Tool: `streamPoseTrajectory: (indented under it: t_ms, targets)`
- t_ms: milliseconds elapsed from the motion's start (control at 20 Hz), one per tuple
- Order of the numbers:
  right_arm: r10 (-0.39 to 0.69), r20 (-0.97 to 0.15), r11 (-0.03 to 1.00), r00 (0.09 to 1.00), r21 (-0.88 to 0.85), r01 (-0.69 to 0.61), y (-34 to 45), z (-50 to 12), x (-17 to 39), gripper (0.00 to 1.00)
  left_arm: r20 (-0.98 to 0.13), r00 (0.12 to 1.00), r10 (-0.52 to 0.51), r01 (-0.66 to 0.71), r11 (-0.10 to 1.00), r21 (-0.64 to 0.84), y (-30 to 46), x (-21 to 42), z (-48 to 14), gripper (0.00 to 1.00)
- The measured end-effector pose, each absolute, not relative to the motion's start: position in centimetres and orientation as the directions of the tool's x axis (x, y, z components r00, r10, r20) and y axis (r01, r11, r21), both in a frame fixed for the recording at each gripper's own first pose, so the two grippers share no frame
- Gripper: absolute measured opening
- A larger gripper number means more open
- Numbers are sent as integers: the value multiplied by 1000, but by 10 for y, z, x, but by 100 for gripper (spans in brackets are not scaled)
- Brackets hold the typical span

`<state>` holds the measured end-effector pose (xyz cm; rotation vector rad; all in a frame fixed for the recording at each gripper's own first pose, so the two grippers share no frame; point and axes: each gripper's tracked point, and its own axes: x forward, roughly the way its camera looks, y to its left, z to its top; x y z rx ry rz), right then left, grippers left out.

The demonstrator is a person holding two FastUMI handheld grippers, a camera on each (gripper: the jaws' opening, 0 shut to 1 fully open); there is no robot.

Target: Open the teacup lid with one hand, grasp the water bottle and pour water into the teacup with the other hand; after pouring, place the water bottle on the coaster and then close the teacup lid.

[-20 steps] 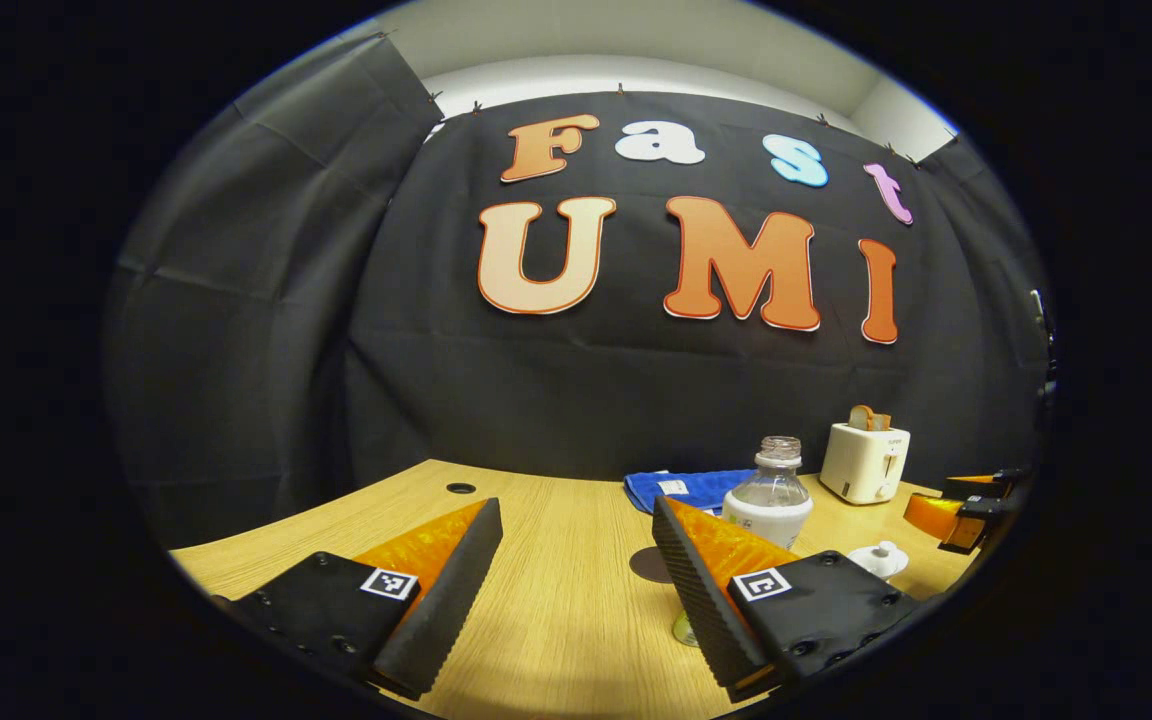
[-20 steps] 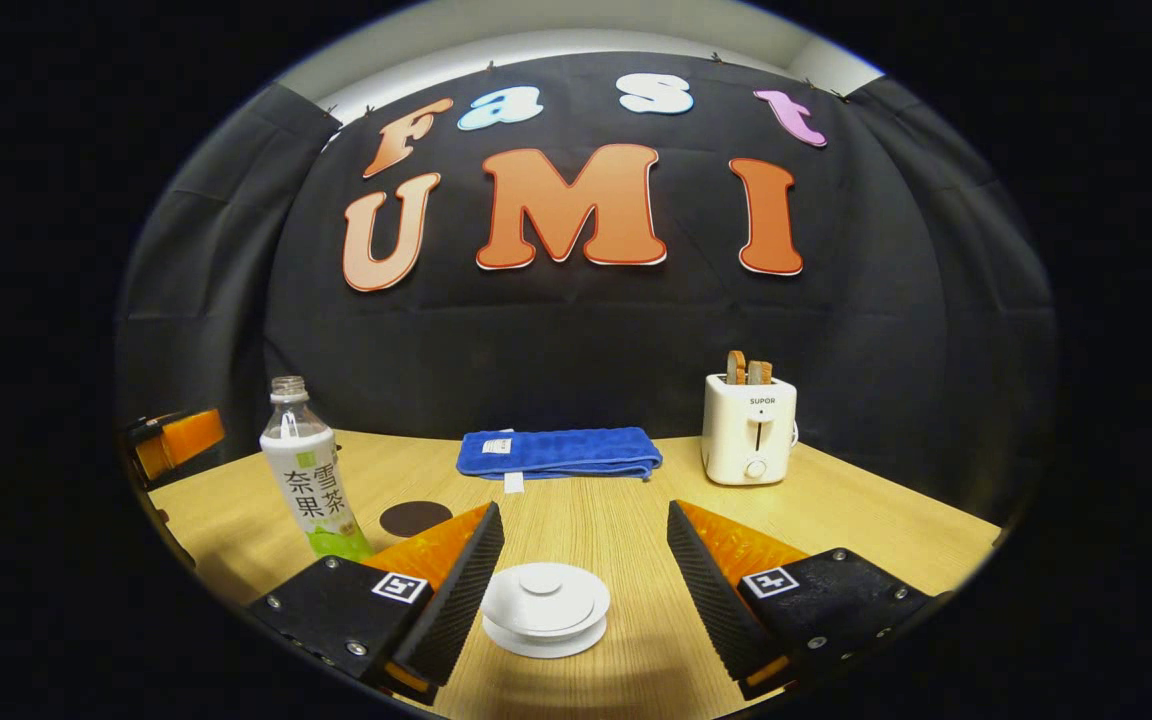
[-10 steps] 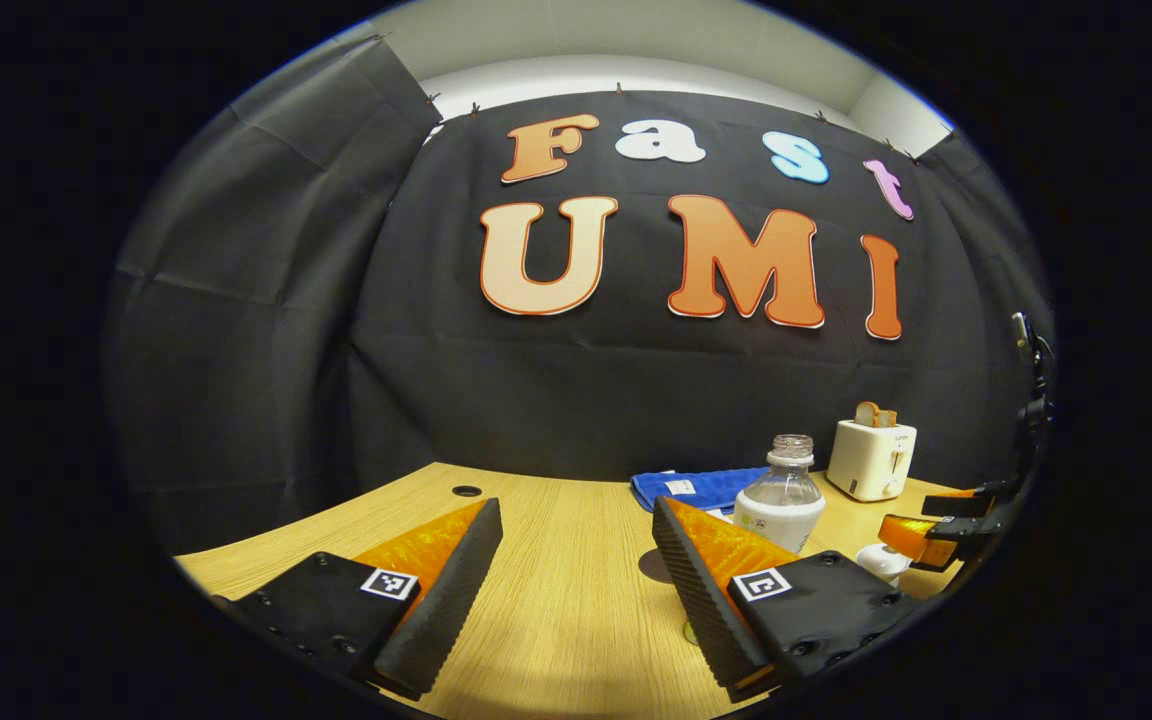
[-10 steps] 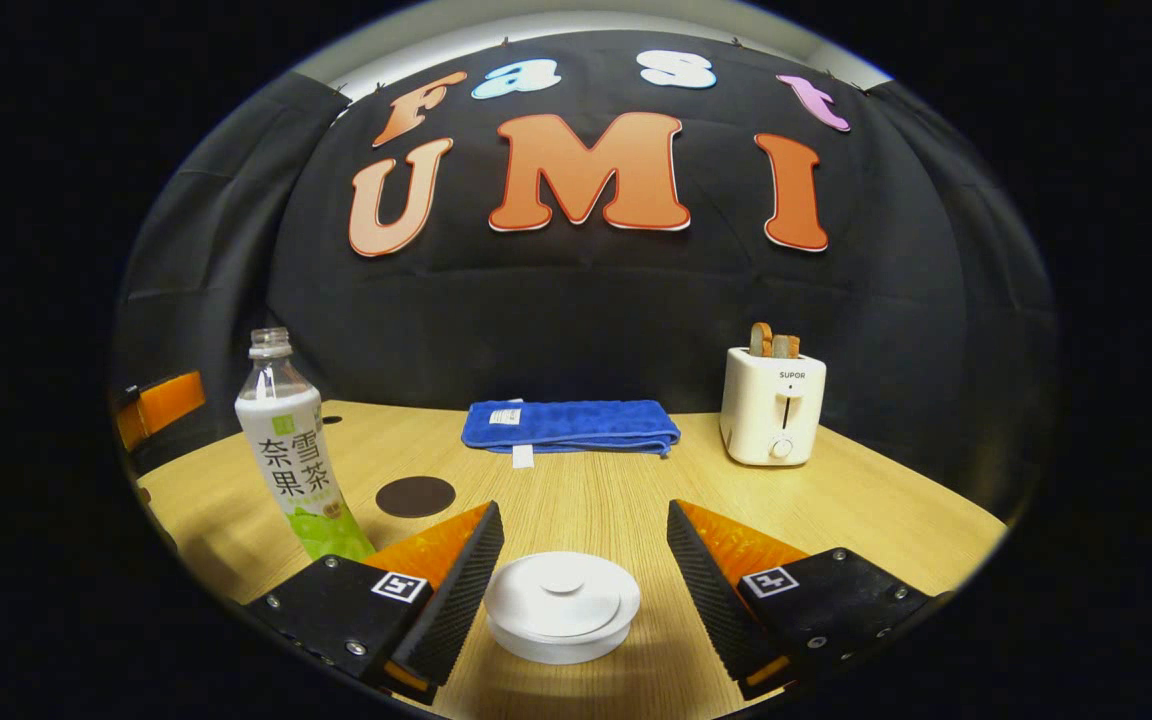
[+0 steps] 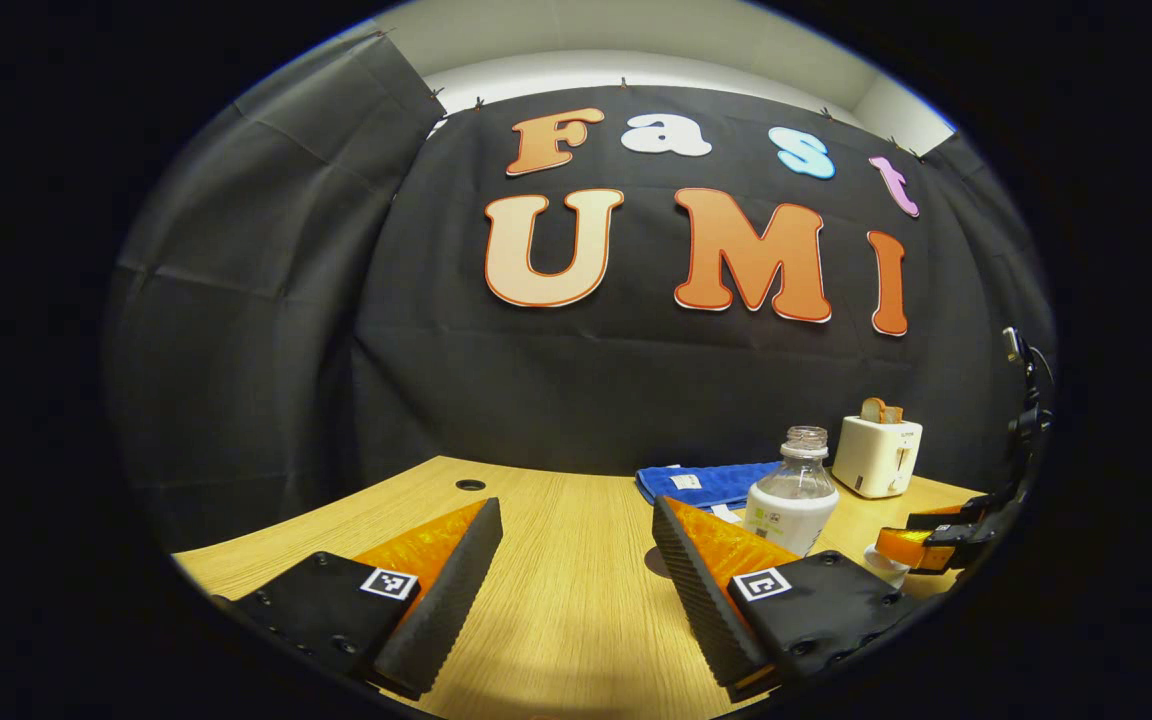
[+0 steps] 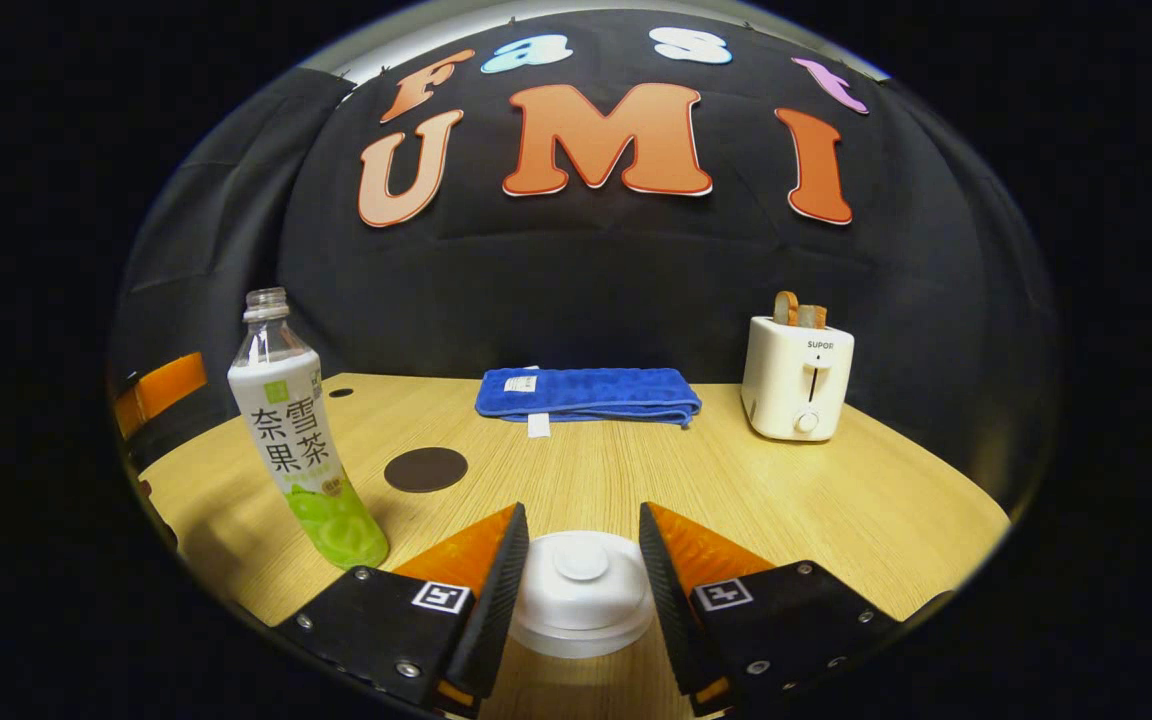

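Narrowed since 0.5 s ago, right gripper (image 6: 576,585) flanks white round knobbed teacup lid (image 6: 581,590) — contact unclear; left gripper (image 5: 576,590) open.

This is a recording booth arranged like a small home corner, not a real kitchen. Black cloth (image 6: 576,290) hangs as the wall on all sides, and a plain white wall (image 5: 636,70) shows above it at 12 o'clock. The wooden table (image 6: 836,500) has a cable hole (image 5: 470,485), as an office desk has. On it stand household props: a toaster (image 6: 798,378) with bread at 2 o'clock and a folded blue towel (image 6: 586,394) at 12 o'clock.
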<state>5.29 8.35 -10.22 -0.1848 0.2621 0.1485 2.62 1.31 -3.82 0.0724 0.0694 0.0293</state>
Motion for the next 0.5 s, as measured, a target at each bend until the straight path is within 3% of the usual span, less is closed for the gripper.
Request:
streamPoseTrajectory:
  t_ms: [150,250,500]
  targets:
    - [131,-266,972,955,-153,-176,84,-102,52,48,-67,997,33,-28,997,76,13,25,-38,99]
    - [127,-268,973,955,-156,-173,83,-102,53,31,-61,998,34,-29,996,79,14,25,-35,99]
    - [122,-268,972,956,-164,-170,81,-100,52,19,-62,997,36,-32,997,74,15,24,-36,99]
